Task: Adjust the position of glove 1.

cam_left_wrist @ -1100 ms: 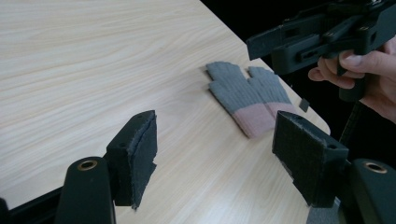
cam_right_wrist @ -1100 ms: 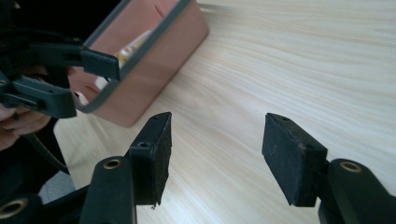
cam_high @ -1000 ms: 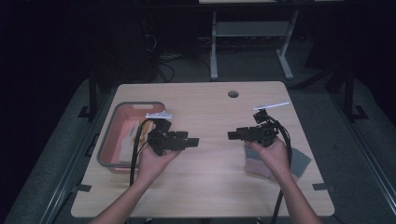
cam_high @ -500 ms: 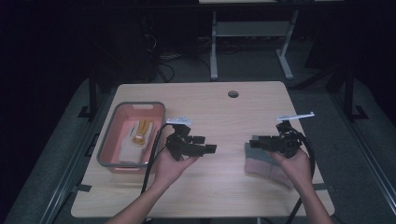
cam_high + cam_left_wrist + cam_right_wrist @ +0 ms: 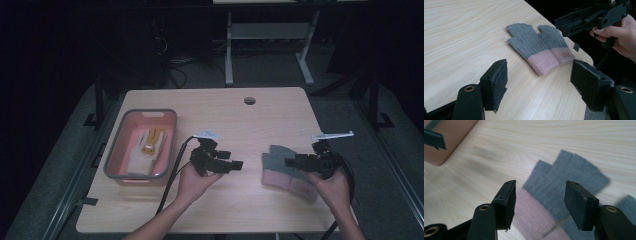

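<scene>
- Left of the gloves (image 5: 289, 172): pink bin (image 5: 116, 152) already holding a yellowish item (image 5: 151, 141).
- Between bin and gloves: left claw (image 5: 237, 165) spread, empty.
- Directly above the gloves: right claw (image 5: 289, 162) spread, nothing gripped; gloves flat on the surface (image 5: 250, 125), pickup seemingly pending.

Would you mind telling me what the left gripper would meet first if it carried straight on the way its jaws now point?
Most likely the gloves. The left gripper stands open and empty, aimed across bare table at their pink cuffs; depth is hard to judge, so it might skim just above them.
</scene>
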The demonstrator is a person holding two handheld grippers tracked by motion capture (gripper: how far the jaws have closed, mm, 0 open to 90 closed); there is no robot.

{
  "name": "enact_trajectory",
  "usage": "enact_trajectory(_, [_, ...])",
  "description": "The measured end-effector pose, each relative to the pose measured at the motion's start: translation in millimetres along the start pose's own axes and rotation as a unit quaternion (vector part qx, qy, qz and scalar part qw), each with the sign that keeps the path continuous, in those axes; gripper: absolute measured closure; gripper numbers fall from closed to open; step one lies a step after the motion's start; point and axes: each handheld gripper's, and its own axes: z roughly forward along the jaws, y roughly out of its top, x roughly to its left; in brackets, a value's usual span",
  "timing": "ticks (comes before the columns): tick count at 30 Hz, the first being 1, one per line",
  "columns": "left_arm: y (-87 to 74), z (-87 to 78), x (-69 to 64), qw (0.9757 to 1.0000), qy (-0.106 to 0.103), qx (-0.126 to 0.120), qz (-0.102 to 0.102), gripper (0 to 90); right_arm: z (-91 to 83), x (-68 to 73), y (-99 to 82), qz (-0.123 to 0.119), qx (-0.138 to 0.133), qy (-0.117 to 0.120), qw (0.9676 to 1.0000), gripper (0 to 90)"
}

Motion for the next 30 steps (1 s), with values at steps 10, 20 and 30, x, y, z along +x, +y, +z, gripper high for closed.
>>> enact_trajectory(10, [-2.5, 12.0, -1.9, 1.0000, -0.005, 0.008, 0.003, 29.6, 0.3, -17.0, -22.2, 0.001, 0.007, -0.043, 0.9991, 43.0])
enact_trajectory(20, [-4.0, 15.2, -2.5, 0.9999, -0.007, 0.012, 0.002, 29.6, -0.7, -32.7, -39.7, 0.007, 0.026, -0.080, 0.9964, 43.1])
enact_trajectory(30, [-6.9, 18.6, -1.9, 0.9998, -0.004, 0.019, 0.003, 29.7, 10.0, -34.5, -52.7, -0.013, 0.050, -0.127, 0.9905, 47.8])
